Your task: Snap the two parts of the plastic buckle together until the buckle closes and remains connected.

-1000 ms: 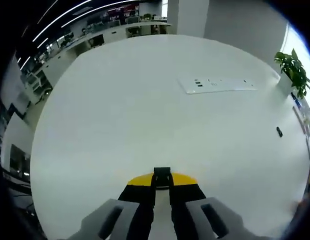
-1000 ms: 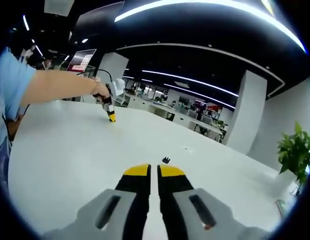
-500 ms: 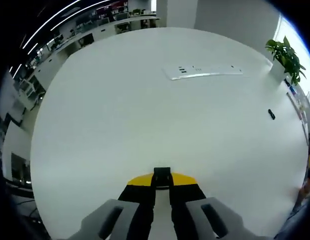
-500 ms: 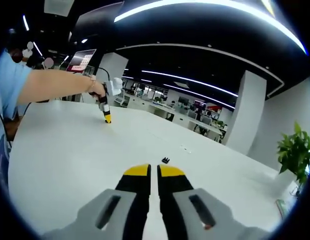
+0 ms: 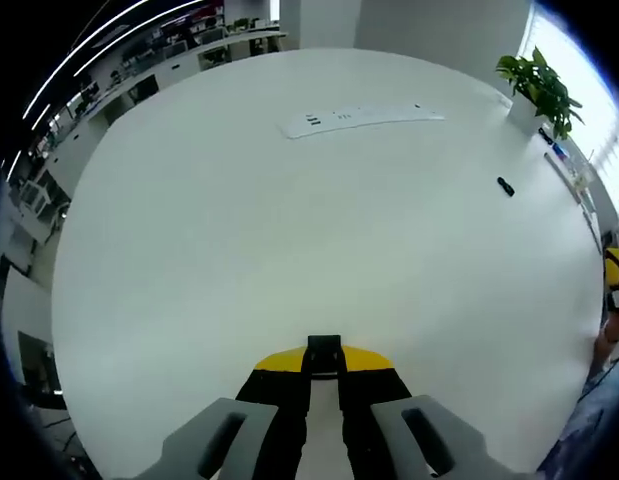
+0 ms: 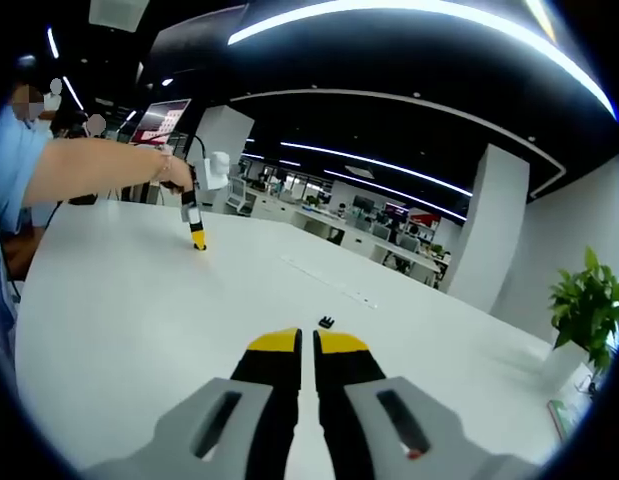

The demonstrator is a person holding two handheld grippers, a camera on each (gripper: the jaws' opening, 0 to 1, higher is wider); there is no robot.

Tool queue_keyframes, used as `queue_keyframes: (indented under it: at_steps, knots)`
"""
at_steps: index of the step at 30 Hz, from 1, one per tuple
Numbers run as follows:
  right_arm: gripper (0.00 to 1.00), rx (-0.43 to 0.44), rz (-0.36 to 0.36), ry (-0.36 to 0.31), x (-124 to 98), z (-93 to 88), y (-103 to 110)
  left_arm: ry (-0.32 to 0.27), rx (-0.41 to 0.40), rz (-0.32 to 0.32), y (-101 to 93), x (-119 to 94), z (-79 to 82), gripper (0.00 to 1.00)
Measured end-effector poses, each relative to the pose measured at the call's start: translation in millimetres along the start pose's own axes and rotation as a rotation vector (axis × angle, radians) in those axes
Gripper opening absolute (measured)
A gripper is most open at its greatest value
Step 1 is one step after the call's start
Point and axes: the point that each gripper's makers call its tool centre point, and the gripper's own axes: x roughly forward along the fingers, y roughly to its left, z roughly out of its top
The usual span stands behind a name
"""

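Gripping a black buckle part [image 5: 324, 350], my left gripper [image 5: 324, 362] pinches it over the white table [image 5: 289, 230]. My right gripper [image 6: 308, 345] is pressed together, empty; the other part [image 6: 326, 322] lies just beyond. No legible writing.

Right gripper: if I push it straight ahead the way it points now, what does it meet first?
Most likely the small black buckle part lying on the white table, just beyond the right gripper and slightly right of its closed jaws. Depth is unclear, and a level push could pass over it.
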Motion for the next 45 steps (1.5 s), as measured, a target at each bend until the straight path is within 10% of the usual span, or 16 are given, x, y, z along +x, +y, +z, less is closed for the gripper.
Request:
queue_keyframes:
  at_steps: [31,45]
  knots:
    - [0.04,-0.020,0.004,0.046,2.6,-9.8,-0.2,0.018,0.338,-0.182,-67.4,-29.6,-76.4,0.10]
    - [0.04,-0.038,0.013,0.054,2.6,-9.5,4.3,0.110,0.709,-0.254,-107.6,-42.1,-116.4,0.10]
